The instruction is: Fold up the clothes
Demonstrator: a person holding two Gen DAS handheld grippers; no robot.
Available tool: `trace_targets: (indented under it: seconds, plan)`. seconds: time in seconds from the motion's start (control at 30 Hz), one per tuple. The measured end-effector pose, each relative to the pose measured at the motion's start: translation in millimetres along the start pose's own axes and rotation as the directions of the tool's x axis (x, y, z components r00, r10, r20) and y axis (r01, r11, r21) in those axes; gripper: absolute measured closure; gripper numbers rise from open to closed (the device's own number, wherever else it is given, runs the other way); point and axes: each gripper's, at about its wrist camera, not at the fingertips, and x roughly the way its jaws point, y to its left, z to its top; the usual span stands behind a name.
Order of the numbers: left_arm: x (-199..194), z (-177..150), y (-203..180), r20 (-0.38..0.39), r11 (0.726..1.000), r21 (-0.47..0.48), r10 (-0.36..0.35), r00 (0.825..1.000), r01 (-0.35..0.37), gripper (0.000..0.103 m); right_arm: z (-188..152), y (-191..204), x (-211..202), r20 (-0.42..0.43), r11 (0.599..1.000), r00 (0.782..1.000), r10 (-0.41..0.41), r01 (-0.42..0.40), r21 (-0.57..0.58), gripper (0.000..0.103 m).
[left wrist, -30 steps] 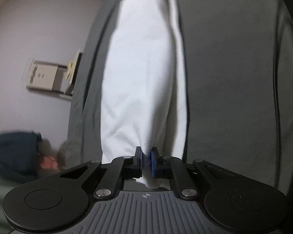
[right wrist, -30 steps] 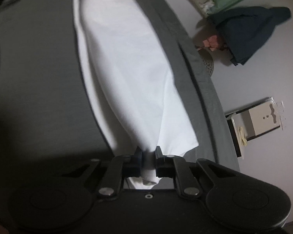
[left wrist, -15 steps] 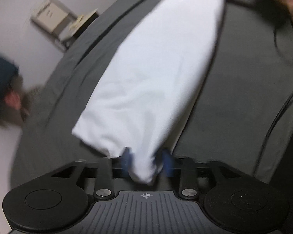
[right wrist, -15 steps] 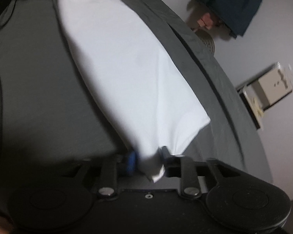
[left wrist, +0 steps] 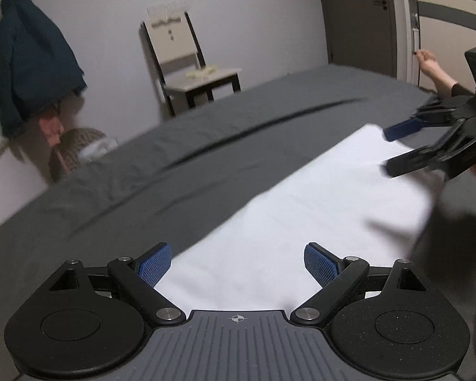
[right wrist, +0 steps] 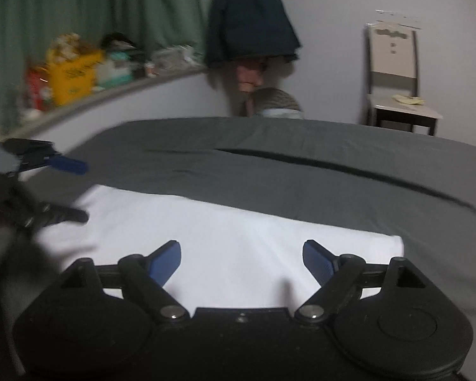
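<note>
A white garment [left wrist: 301,216] lies flat as a long folded strip on the grey bed [left wrist: 174,165]. It also shows in the right wrist view [right wrist: 225,238]. My left gripper [left wrist: 238,265] is open and empty, just above one end of the strip. My right gripper [right wrist: 241,260] is open and empty above the other end. The right gripper also shows in the left wrist view [left wrist: 393,149], and the left gripper in the right wrist view [right wrist: 76,190], both with jaws apart.
A chair [left wrist: 187,70] stands by the wall beyond the bed. A dark jacket [right wrist: 247,16] hangs on the wall above a basket [right wrist: 276,103]. A ledge with boxes and bags [right wrist: 73,76] runs under a green curtain. A door [left wrist: 361,16] is at the far right.
Both grippers were shut on the white garment's ends and held it up. They have lowered it onto the bed, opened and let go, and both cameras have tilted up toward the room.
</note>
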Motion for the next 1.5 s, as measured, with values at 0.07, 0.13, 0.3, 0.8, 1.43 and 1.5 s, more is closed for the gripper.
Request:
trace_targets:
  seconds: [0.07, 0.13, 0.3, 0.8, 1.43, 1.5]
  plan:
    - [25.2, -8.1, 2.4, -0.036, 0.999, -0.046, -0.020, 0.999, 0.018, 0.012, -1.7, -6.8, 23.4, -0.018, 0.999, 0.999, -0.030, 0.031, 0.038, 0.019]
    - [39.1, -22.8, 8.0, -0.084, 0.995, -0.091, -0.040, 0.996, 0.032, 0.012, -7.2, -19.5, 41.5, -0.058, 0.995, 0.998, -0.038, 0.043, 0.088, 0.019]
    - [35.3, -53.0, 32.9, -0.054, 0.979, -0.176, -0.114, 0.992, 0.103, 0.011, -21.7, -60.3, 33.4, -0.082, 0.996, 0.994, -0.071, 0.075, 0.055, 0.019]
    - [-13.7, -1.6, -42.4, 0.179, 0.975, -0.188, -0.083, 0.980, 0.117, 0.004, -37.7, -117.0, -24.7, -0.226, 0.939, 0.972, -0.058, 0.130, 0.319, 0.016]
    - [109.7, 16.6, -91.3, 0.130, 0.815, -0.579, 0.055, 0.990, 0.030, 0.004, -48.9, -139.2, -20.6, -0.151, 0.846, 0.987, 0.055, 0.035, 0.532, 0.012]
    - [121.6, 11.2, -98.5, 0.113, 0.822, -0.569, 0.060, 0.992, 0.014, 0.004, -48.8, -138.4, -20.1, -0.150, 0.848, 0.987, 0.058, 0.030, 0.530, 0.010]
